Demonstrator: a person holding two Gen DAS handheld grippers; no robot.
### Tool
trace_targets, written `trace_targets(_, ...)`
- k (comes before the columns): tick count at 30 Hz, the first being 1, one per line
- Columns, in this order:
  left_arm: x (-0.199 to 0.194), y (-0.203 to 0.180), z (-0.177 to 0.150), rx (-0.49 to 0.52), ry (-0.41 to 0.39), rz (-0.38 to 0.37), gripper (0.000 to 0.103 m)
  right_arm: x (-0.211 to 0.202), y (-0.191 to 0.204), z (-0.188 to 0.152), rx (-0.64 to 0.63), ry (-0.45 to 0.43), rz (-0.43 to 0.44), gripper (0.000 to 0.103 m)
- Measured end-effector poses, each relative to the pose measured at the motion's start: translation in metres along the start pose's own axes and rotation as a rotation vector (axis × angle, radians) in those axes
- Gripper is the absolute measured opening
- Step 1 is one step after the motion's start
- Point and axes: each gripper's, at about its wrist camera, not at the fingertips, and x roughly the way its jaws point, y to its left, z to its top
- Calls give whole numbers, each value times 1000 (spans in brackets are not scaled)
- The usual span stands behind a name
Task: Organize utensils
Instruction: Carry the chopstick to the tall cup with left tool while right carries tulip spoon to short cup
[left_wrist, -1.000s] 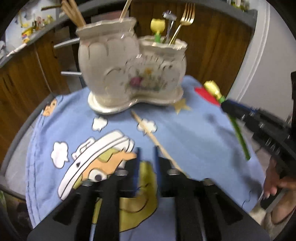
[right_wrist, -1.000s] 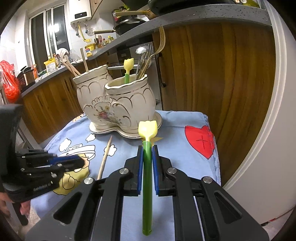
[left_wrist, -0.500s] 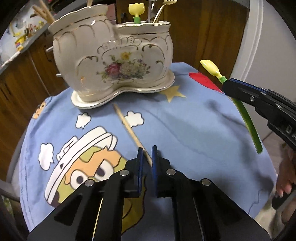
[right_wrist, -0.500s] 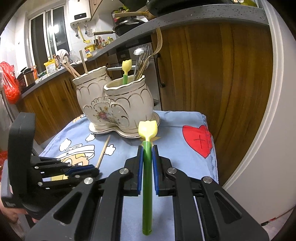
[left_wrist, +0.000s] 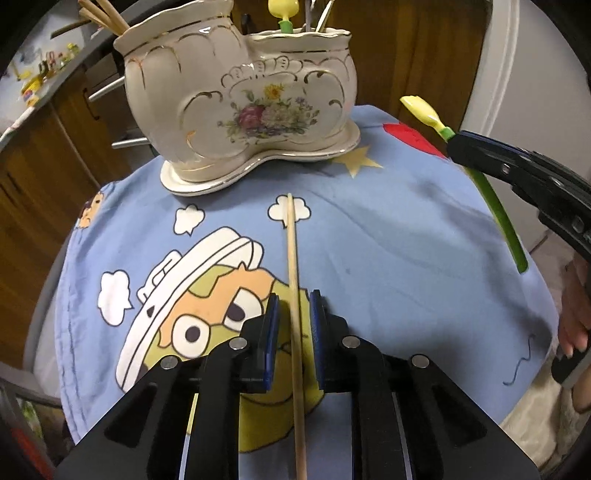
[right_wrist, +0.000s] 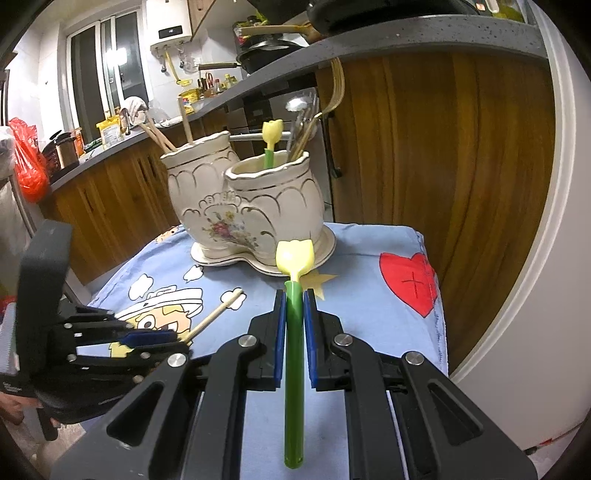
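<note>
Straddling the wooden chopstick (left_wrist: 293, 266) on the blue cartoon cloth (left_wrist: 388, 236), left gripper (left_wrist: 293, 325) is open, pads clear of it. Right gripper (right_wrist: 294, 325) is clamped on the green tulip-head utensil (right_wrist: 294, 354), near the ceramic holder (right_wrist: 243, 206).

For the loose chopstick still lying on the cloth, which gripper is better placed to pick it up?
Left. The left gripper is open with its fingers on either side of the chopstick. The right gripper is shut on the green tulip-topped utensil, off to the side.
</note>
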Motion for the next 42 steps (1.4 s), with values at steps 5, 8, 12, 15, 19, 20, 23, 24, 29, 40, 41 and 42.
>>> trace_targets(5,0,7,-2,8,-48,-39,5,-7,0,2,7,-44,26,10)
trace_targets(8,-16,14,-6,11,-144,-70,5,-13,1,4,11,-80,28,10)
trace_targets(12,-52,25,-12,16,-312,-118,5,-30,-1,17,50,-167,57,10)
trace_targets(15,-82,40,-9,-6,-459,-139,5,-38,-2,34,69,-242,84,10)
trace_targets(19,-105,54,10,-39,-592,-155,5,-38,3,60,67,-320,96,10)
trace_targets(20,-111,58,19,-45,-625,-154,5,-35,5,66,64,-330,101,10)
trace_targets(23,-115,65,36,-68,-701,-153,5,-23,10,87,53,-358,113,10)
trace_targets(24,-118,69,42,-80,-733,-151,5,-19,10,92,52,-366,118,10)
trace_targets(29,-126,91,79,-183,-880,-183,5,7,12,127,55,-425,181,10)
trace_targets(40,-98,86,133,-189,-991,-84,5,66,1,146,77,-417,257,10)
trace_targets(41,-95,85,135,-182,-992,-70,5,69,2,144,72,-409,254,10)
trace_targets(42,-92,85,135,-179,-996,-57,5,74,3,143,65,-400,253,10)
